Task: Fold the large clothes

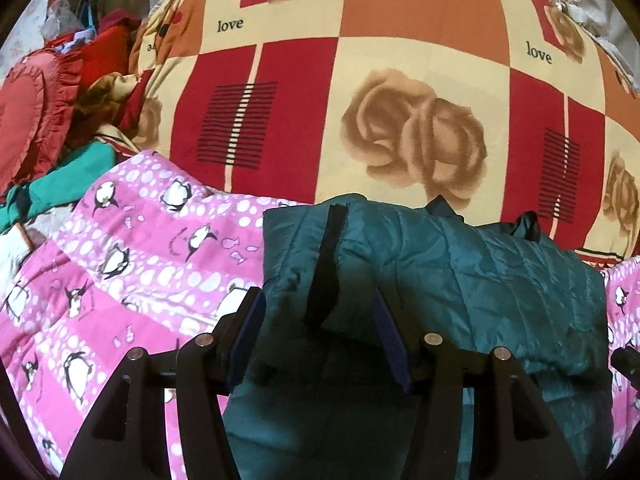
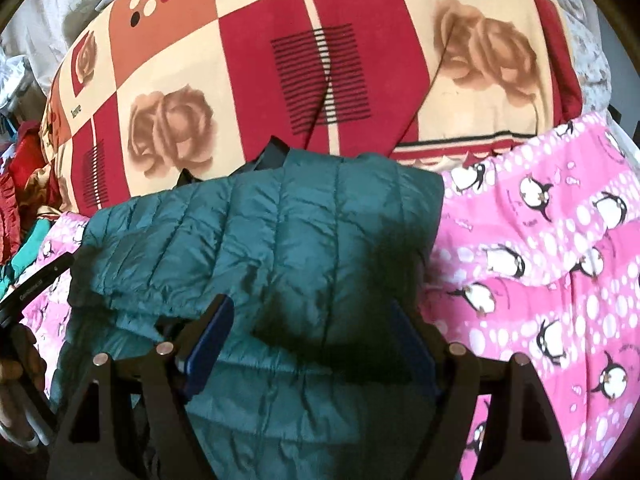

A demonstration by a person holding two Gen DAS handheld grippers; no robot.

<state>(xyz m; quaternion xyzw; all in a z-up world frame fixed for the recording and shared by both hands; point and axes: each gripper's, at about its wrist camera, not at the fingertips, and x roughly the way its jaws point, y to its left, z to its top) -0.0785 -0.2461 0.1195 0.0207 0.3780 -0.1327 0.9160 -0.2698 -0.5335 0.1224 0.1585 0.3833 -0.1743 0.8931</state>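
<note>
A teal quilted jacket [image 1: 460, 272] lies folded over on a pink penguin-print blanket [image 1: 132, 264]. It also shows in the right wrist view [image 2: 280, 240]. A black strip [image 1: 330, 256] runs down its left fold. My left gripper [image 1: 318, 308] is open, its jaws wide apart just above the jacket's left part. My right gripper [image 2: 310, 316] is open too, its jaws spread over the jacket's middle. Neither holds cloth. The left gripper's body [image 2: 28, 292] and the hand holding it show at the left edge of the right wrist view.
A red, cream and orange rose-print bedcover [image 1: 360, 80] lies behind the jacket, also in the right wrist view [image 2: 280, 60]. A pile of red cushions [image 1: 36, 112] and green cloth [image 1: 60, 184] sits at the left. The pink blanket [image 2: 540, 240] spreads to the right.
</note>
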